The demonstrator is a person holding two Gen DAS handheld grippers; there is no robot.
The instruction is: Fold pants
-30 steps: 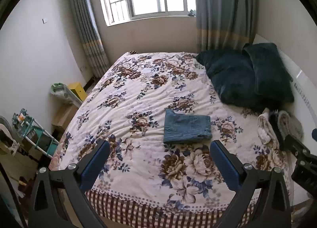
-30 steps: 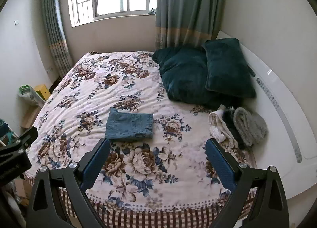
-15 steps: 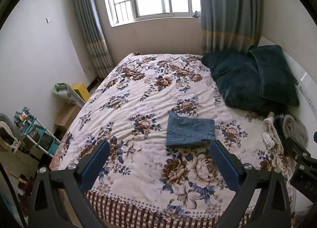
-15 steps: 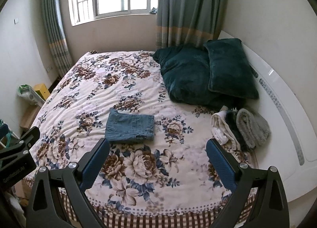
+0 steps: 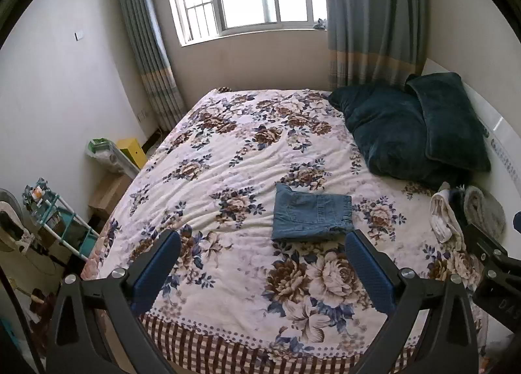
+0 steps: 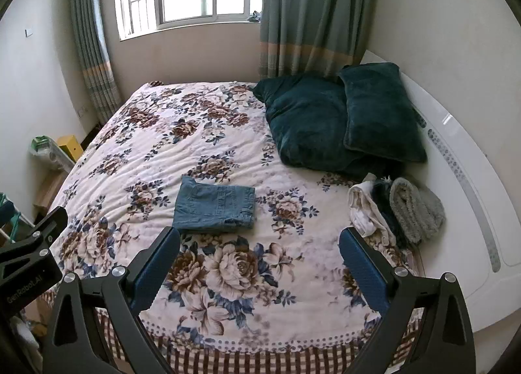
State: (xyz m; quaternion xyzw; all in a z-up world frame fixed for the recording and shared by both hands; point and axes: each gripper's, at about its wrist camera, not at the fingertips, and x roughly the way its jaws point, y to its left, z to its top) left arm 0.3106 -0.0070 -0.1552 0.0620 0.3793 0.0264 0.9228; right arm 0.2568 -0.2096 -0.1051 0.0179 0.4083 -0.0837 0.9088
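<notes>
Hovering apart, both tools hold nothing above the bed's near edge.
Left tool [image 5: 262, 242] and right tool [image 6: 260, 239] gape; folded denim pants [image 5: 312, 217] lie ahead.

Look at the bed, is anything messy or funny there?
The denim pants lie neatly folded on the floral bedspread. The one untidy spot is a loose heap of white, black and grey clothes bunched by the headboard, below the dark pillows.
</notes>
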